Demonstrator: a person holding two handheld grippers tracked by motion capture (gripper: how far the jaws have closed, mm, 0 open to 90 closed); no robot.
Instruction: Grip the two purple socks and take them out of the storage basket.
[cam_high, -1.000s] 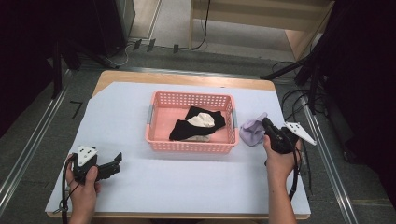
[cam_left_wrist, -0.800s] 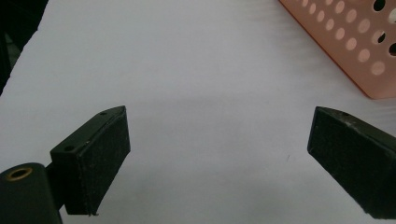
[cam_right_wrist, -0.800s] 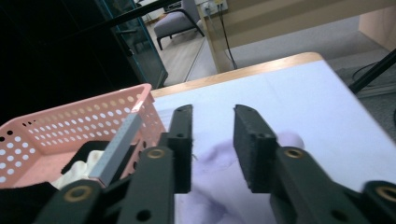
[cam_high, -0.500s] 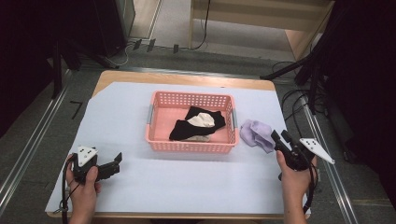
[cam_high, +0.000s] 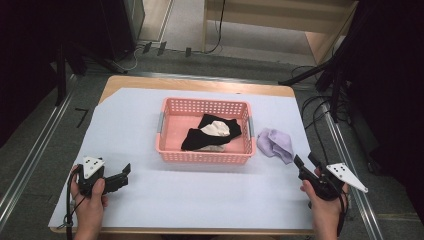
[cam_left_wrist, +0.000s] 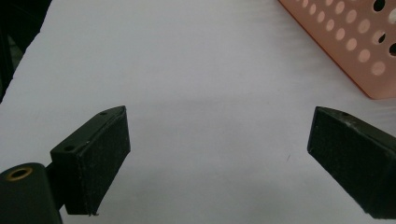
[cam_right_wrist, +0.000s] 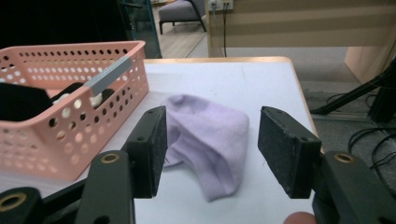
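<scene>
We see the right claw (cam_high: 306, 167) near the front right corner of the bench (cam_high: 150, 200), and the sock (cam_high: 275, 143) lies a little beyond its tips, apart from them. In the right gripper view the sock (cam_right_wrist: 210, 140) shows between the two pads, but farther off; nothing is pinched. The jaws of this claw have just been opening and now stand spread and empty. The left claw (cam_high: 120, 176) is at the front left, well apart from the sock, with its jaws wide apart over bare bench (cam_left_wrist: 210, 93).

The sock is lilac and crumpled. It lies flat just beside the right end of the basket (cam_high: 205, 156); we cannot tell if they touch. Its long axis runs from the basket side toward the front right, so it points roughly at the right claw.

The bench is wooden with a white sheet on top. The pink basket stands in the middle and holds black and cream cloth (cam_high: 212, 131). Around the bench we see grey floor, dark stands and cables (cam_high: 320, 125).
</scene>
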